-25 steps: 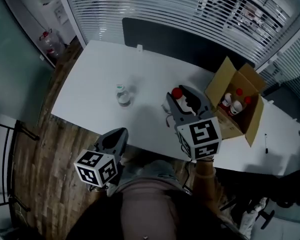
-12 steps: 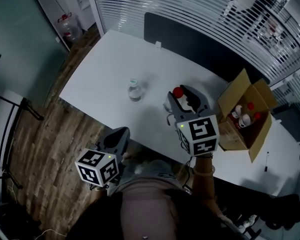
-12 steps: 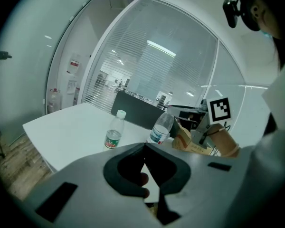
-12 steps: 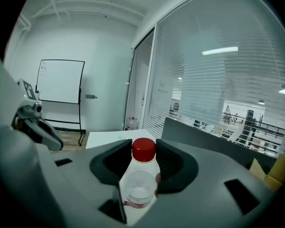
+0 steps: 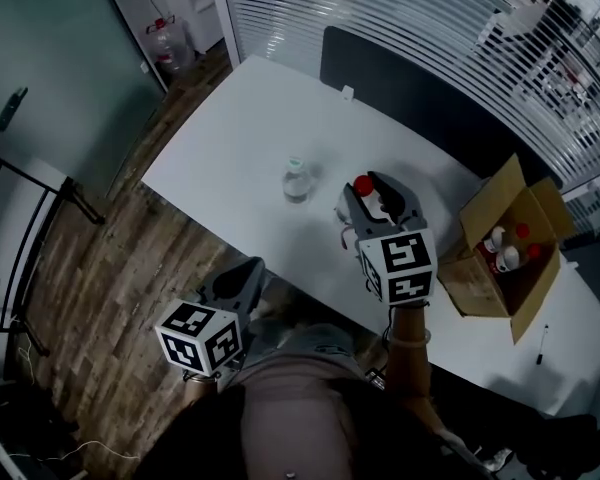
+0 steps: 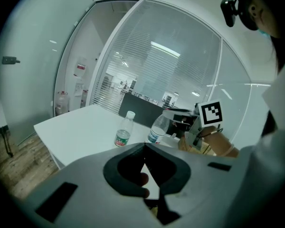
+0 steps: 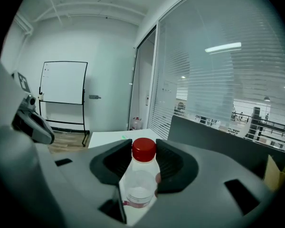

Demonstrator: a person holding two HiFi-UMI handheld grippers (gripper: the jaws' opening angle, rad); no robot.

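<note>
My right gripper (image 5: 372,192) is shut on a clear bottle with a red cap (image 5: 363,184), held upright above the white table (image 5: 230,148). In the right gripper view the bottle (image 7: 138,182) stands between the jaws of the right gripper (image 7: 142,152). A second bottle (image 5: 296,181) with a white cap and green label stands on the table just left of it, also seen in the left gripper view (image 6: 124,130). My left gripper (image 5: 242,270) hangs off the table's near edge, shut with nothing in it (image 6: 143,147).
An open cardboard box (image 5: 480,268) with several red-capped bottles sits at the table's right end. A pen (image 5: 540,344) lies near it. A dark panel (image 5: 420,98) runs along the far edge. A water jug (image 5: 170,43) stands on the wooden floor. A whiteboard (image 7: 64,82) stands farther off.
The right gripper has carried the red-capped bottle leftward, away from the box and closer to the white-capped bottle. The head view has shifted. The left gripper has stayed shut.
</note>
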